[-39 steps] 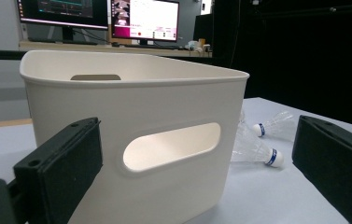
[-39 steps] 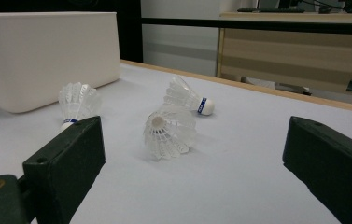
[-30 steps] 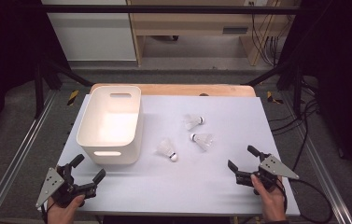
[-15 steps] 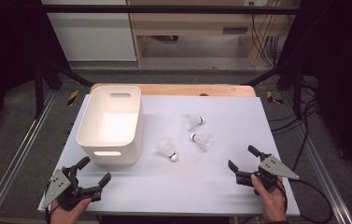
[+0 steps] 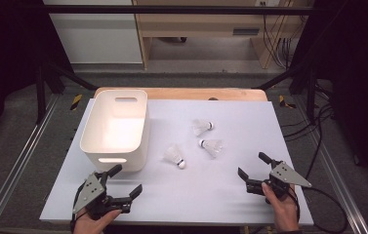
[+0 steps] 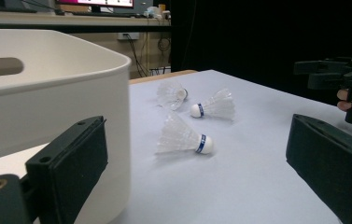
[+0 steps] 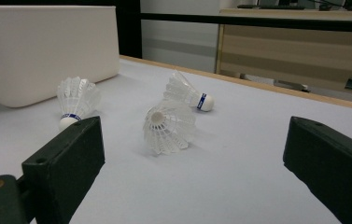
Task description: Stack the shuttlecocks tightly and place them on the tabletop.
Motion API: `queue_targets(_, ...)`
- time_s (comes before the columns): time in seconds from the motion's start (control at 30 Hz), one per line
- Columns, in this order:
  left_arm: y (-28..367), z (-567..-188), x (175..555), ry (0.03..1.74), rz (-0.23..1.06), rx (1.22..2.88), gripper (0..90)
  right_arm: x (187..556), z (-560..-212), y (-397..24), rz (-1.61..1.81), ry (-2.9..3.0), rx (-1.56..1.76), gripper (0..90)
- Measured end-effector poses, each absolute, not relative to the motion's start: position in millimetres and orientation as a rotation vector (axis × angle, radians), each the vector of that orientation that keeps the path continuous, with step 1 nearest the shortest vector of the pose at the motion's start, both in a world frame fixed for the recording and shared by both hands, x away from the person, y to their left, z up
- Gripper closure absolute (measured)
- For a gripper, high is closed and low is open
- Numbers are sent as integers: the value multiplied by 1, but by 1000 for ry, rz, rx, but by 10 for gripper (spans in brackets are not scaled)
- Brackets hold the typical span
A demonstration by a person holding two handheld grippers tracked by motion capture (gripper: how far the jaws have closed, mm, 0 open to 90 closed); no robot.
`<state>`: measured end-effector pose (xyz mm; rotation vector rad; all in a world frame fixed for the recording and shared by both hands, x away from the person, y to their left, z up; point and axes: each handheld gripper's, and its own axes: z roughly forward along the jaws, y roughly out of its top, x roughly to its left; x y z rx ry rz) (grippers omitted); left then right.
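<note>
Work in hand: three shuttlecocks lie loose on the white table (image 5: 269, 126) beside a white bin (image 5: 114, 128); likely they go into the bin.
Left gripper (image 5: 123, 187): near the front left corner, jaws wide apart, nothing held.
Right gripper (image 5: 253, 170): near the front right corner, jaws wide apart, nothing held.
Right shuttlecock (image 5: 212, 146): mid-table, ahead and left of the right gripper. Long axis runs roughly across the table, cork toward the bin; in the right gripper view its cork end faces the camera between the jaws (image 7: 169, 127).
Near shuttlecock (image 5: 174, 155): just off the bin's front right corner, cork toward the front edge; nearer the left gripper.
Far shuttlecock (image 5: 202, 126): toward the back edge, cork pointing right.
Nearer arm: right gripper for the right shuttlecock, by judgement.
Markings: blue band around each cork; no writing legible.
</note>
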<state>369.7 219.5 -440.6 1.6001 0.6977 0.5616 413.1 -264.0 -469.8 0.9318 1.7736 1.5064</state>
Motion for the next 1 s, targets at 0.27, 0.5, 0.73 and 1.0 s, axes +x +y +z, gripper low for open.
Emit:
queue_targets(0.27, 177, -439, 388, 724, 544, 1680, 65, 413, -469, -263, 1524, 1773, 930, 54)
queue_targets(0.5, 148, -442, 393, 765, 540, 1752, 134, 414, -469, -269, 1537, 1757, 933, 54)
queue_targets(0.73, 136, -444, 396, 776, 537, 1808, 263, 415, -469, -272, 1545, 1744, 951, 54)
queue_targets(1.0, 131, -444, 395, 787, 551, 1851, 395, 416, -470, -269, 1545, 1756, 955, 53)
